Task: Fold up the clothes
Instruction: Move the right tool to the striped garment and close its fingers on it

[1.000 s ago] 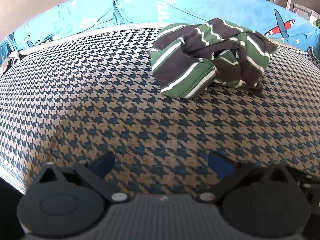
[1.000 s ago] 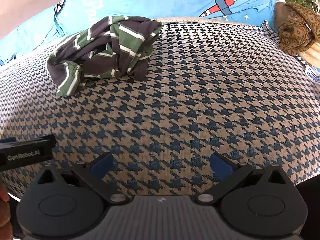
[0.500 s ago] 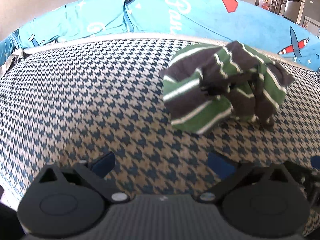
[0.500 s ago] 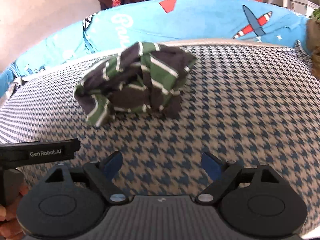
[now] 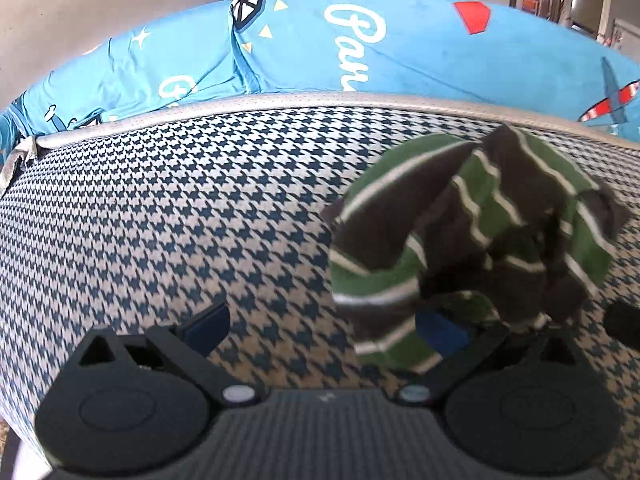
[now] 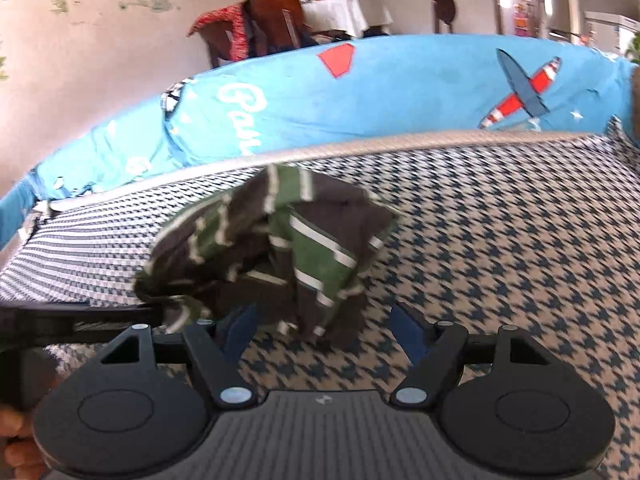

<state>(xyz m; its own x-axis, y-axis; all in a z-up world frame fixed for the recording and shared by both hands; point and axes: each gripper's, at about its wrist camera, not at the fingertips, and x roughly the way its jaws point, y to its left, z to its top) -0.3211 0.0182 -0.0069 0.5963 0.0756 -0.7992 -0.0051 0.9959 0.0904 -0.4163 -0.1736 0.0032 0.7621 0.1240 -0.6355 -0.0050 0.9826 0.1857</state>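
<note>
closer now than 1 second back: both tools moved in on the crumpled striped shirt (image 5: 472,240), bunched on the checked cushion (image 5: 200,208). left gripper (image 5: 324,324) and right gripper (image 6: 320,320) spread wide, holding nothing. likely reaching for edges.

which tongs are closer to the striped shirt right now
Hard to separate; both are close. The left tongs have their right finger against the striped shirt. The right tongs have the bundle just ahead, overlapping their left finger.
</note>
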